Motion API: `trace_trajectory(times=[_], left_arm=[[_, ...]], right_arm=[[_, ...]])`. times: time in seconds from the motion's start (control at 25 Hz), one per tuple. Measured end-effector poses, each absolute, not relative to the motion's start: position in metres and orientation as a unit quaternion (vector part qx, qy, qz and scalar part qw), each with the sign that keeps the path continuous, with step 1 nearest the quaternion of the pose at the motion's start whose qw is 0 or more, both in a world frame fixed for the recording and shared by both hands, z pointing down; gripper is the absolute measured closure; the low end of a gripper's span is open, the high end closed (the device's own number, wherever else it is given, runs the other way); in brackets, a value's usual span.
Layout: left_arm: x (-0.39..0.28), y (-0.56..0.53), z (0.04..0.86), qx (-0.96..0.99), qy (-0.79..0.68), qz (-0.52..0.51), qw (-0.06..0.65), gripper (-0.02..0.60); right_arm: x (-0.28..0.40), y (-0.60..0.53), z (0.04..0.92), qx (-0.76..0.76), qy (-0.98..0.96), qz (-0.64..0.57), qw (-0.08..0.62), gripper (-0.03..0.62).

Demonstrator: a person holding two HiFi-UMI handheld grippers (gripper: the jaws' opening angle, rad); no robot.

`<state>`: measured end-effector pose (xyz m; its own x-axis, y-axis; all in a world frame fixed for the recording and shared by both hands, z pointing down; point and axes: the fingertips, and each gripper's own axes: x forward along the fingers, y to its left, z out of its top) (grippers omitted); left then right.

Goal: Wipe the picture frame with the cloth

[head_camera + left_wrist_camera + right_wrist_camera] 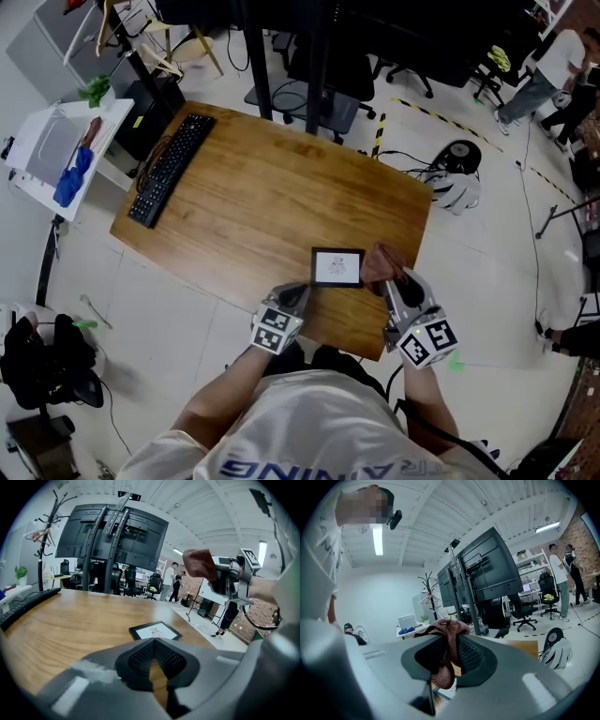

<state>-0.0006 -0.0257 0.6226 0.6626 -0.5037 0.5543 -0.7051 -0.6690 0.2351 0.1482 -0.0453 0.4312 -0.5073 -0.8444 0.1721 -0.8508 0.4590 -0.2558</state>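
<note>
Hanging limp from the right gripper point(449, 660), the reddish-brown cloth point(446, 637) is bunched between jaws pressed onto it, a fold spilling over the top and a tail drooping below. It looks soft, light and easy to fold, so a pinch at one bunch should leave enough loose fabric to drag flat across a surface. From the left gripper view it is lifted clear of the tabletop point(262, 197), up and to the right of the frame point(337, 267). The frame lies flat near the near edge of the tabletop, a thin dark border round a pale picture. I would guess it is stiff, light and smooth-faced, so it may slide under a wipe and would take scratches or a crack if pressed hard. The left gripper point(157, 660) sits just short of the frame's near left corner, its jaws drawn almost together on nothing; pressing down on that border looks the surest way to steady it. A keyboard point(173, 167) lies well away at the far left.
</note>
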Motion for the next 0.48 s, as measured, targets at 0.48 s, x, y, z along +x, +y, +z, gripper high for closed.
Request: trace_trajectory(times=[0.48], left_arm=[[0.019, -0.028, 0.659, 0.877, -0.316, 0.276, 0.234, 0.577]], right_arm=[[0.144, -0.048, 0.443, 0.489, -0.856, 0.166, 0.021, 0.514]])
